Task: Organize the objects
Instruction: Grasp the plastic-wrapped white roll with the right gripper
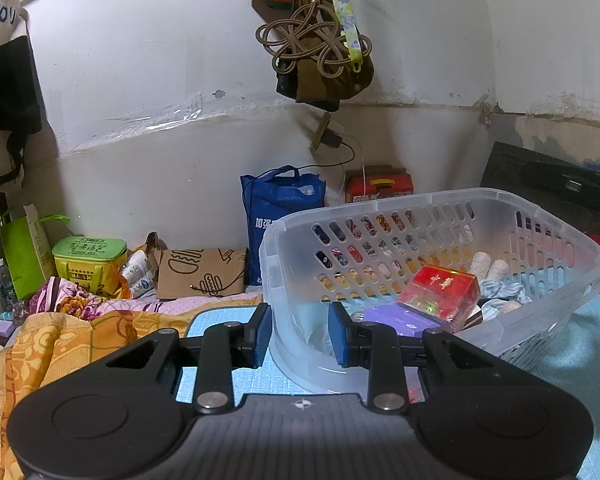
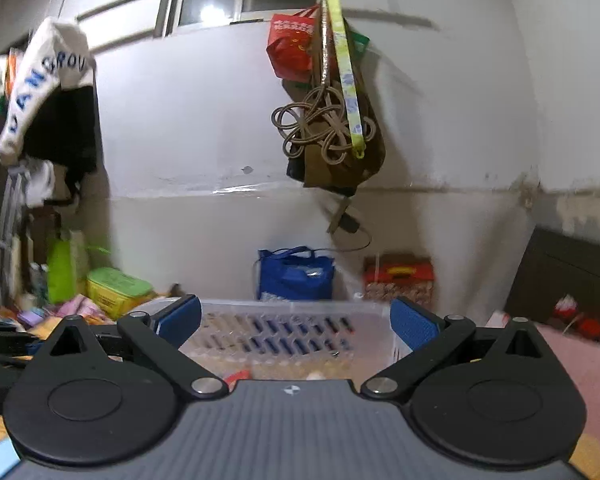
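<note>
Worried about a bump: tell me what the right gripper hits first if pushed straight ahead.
Likely the clear plastic basket: the open right gripper points at its slotted far wall, nothing between the pads. Depth is unclear in the blur.

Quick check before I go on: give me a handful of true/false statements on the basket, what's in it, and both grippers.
1. The left gripper straddles the clear basket's near rim. True.
2. A red box lies inside the basket. True.
3. The right gripper clamps a purple box. False: its jaws stand wide open with nothing between them.
4. The basket is empty. False: it holds the red box, a purple box and rolled cloths.
5. A blue bag stands behind the basket. True.
</note>
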`<state>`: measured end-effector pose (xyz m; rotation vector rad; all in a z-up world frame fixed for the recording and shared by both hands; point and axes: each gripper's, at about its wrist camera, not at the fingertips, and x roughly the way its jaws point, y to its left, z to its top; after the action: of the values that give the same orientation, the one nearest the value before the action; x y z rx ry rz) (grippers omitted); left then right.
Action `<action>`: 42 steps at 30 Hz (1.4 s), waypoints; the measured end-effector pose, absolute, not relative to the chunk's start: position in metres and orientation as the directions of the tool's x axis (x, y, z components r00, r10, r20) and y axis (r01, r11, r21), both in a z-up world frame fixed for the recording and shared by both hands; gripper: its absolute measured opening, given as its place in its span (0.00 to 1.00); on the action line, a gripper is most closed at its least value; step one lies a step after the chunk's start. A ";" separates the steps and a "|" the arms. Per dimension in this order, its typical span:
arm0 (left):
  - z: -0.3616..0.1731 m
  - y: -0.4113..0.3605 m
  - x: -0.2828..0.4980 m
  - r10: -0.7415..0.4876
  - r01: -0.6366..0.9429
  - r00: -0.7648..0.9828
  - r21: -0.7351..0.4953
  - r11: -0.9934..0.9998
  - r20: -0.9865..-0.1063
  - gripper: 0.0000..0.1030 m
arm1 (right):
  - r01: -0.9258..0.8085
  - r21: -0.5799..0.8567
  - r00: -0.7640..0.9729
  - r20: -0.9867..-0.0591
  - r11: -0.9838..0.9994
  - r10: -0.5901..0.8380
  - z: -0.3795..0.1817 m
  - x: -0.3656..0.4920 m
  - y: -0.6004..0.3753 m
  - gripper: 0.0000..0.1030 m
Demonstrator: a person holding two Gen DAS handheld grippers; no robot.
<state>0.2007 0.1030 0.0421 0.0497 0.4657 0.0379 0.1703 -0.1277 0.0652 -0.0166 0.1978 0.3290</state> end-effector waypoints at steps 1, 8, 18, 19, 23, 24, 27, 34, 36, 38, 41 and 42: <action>0.042 0.103 0.201 0.048 -0.025 0.893 0.057 0.998 -0.448 0.34 | -0.329 0.059 0.920 -0.207 0.942 0.334 0.064 0.162 -0.135 1.00; 0.042 0.102 0.200 0.048 -0.024 0.894 0.059 0.998 -0.446 0.34 | -0.292 0.162 0.891 -0.312 0.943 0.329 0.015 0.123 -0.155 1.00; 0.041 0.103 0.199 0.050 -0.026 0.894 0.061 0.998 -0.444 0.34 | -0.386 0.238 0.745 -0.489 0.891 0.454 -0.036 0.142 -0.143 0.88; 0.042 0.103 0.200 0.050 -0.025 0.894 0.061 0.998 -0.445 0.34 | -0.394 0.235 0.739 -0.494 0.889 0.458 -0.037 0.143 -0.141 0.87; 0.042 0.104 0.200 0.051 -0.027 0.894 0.061 0.998 -0.445 0.34 | -0.413 0.233 0.722 -0.506 0.880 0.472 -0.035 0.148 -0.133 0.71; 0.041 0.104 0.199 0.051 -0.027 0.894 0.061 0.998 -0.445 0.34 | -0.415 0.218 0.723 -0.511 0.883 0.466 -0.036 0.145 -0.131 0.68; 0.042 0.103 0.200 0.052 -0.027 0.894 0.062 0.998 -0.446 0.34 | -0.413 0.146 0.749 -0.506 0.899 0.427 -0.038 0.139 -0.125 0.65; 0.042 0.103 0.200 0.050 -0.026 0.894 0.061 0.998 -0.446 0.34 | -0.417 0.126 0.766 -0.484 0.900 0.423 -0.039 0.134 -0.122 0.47; 0.042 0.103 0.200 0.049 -0.025 0.893 0.058 0.998 -0.447 0.34 | -0.405 0.125 0.788 -0.455 0.906 0.415 -0.038 0.130 -0.124 0.47; 0.043 0.103 0.200 0.048 -0.024 0.894 0.059 0.998 -0.445 0.34 | -0.394 0.118 0.810 -0.424 0.912 0.405 -0.038 0.125 -0.126 0.47; 0.043 0.103 0.200 0.044 -0.020 0.895 0.058 0.998 -0.443 0.34 | -0.382 0.099 0.847 -0.360 0.919 0.391 -0.035 0.114 -0.128 0.47; 0.043 0.103 0.201 0.042 -0.018 0.896 0.057 0.998 -0.443 0.34 | -0.380 0.089 0.857 -0.340 0.921 0.386 -0.034 0.111 -0.127 0.47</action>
<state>0.2007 0.1034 0.0429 0.0519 0.4602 0.0311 0.1110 -0.1270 -0.0342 0.0190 0.3610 0.4022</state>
